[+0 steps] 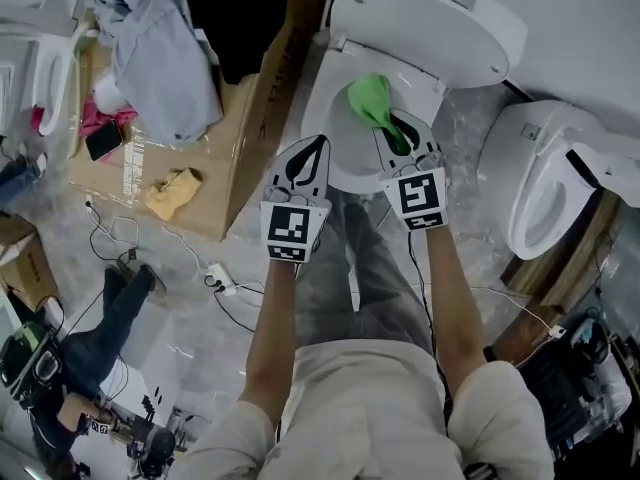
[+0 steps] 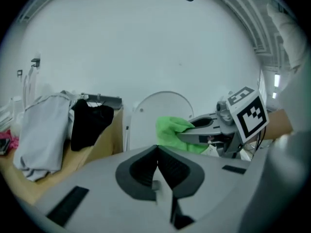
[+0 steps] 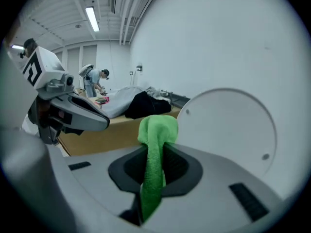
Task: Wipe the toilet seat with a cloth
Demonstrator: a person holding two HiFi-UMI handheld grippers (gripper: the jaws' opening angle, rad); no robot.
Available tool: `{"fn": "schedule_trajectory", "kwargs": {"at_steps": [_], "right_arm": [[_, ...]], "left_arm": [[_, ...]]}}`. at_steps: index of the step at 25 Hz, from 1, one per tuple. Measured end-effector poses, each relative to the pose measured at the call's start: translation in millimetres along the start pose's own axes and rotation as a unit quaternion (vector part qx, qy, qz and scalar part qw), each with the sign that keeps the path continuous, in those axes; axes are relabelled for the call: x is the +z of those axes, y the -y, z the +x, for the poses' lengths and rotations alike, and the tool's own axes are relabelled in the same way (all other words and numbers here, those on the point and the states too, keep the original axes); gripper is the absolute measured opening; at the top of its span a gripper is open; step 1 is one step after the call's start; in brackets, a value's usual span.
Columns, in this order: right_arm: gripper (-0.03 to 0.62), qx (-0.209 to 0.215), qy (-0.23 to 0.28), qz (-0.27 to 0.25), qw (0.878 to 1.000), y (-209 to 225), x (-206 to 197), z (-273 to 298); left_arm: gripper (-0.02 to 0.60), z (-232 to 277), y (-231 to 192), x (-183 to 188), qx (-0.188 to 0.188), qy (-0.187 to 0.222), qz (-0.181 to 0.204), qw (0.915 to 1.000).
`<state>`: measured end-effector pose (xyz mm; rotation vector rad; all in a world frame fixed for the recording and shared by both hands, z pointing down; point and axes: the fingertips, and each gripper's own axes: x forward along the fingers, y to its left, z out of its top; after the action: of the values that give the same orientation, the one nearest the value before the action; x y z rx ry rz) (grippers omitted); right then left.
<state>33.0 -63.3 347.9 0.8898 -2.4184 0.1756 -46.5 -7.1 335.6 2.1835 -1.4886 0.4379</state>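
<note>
A white toilet stands in front of me with its lid (image 1: 440, 23) raised and its seat rim (image 1: 322, 108) showing. My right gripper (image 1: 396, 128) is shut on a bright green cloth (image 1: 372, 100), which it holds over the bowl opening. In the right gripper view the green cloth (image 3: 154, 149) hangs pinched between the jaws, in front of the raised lid (image 3: 233, 125). My left gripper (image 1: 312, 150) hovers over the seat's near left rim, shut and empty. From the left gripper view, the green cloth (image 2: 169, 130) and right gripper (image 2: 206, 130) lie just right of the lid (image 2: 155, 111).
A cardboard box (image 1: 250, 118) piled with clothes (image 1: 160, 48) stands close on the left. Another toilet (image 1: 545, 173) is on the right and a third (image 1: 45, 68) at far left. Cables and a power strip (image 1: 218, 278) lie on the floor. A person's legs (image 1: 115, 308) are at lower left.
</note>
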Motion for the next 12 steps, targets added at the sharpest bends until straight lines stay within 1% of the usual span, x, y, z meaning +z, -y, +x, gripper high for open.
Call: {"fn": "schedule_trajectory", "kwargs": {"at_steps": [6, 10, 12], "right_arm": [[0.044, -0.039, 0.047, 0.01, 0.998, 18.0, 65.4, -83.9], [0.044, -0.06, 0.079, 0.003, 0.995, 27.3, 105.8, -137.1], [0.044, -0.069, 0.094, 0.0, 0.993, 29.7, 122.3, -164.4]], "left_arm": [[0.012, -41.9, 36.5, 69.8, -0.014, 0.03, 0.041, 0.9986], [0.012, -69.8, 55.8, 115.0, -0.019, 0.057, 0.071, 0.9957], [0.012, -85.5, 65.7, 132.4, -0.018, 0.069, 0.08, 0.9943]]}}
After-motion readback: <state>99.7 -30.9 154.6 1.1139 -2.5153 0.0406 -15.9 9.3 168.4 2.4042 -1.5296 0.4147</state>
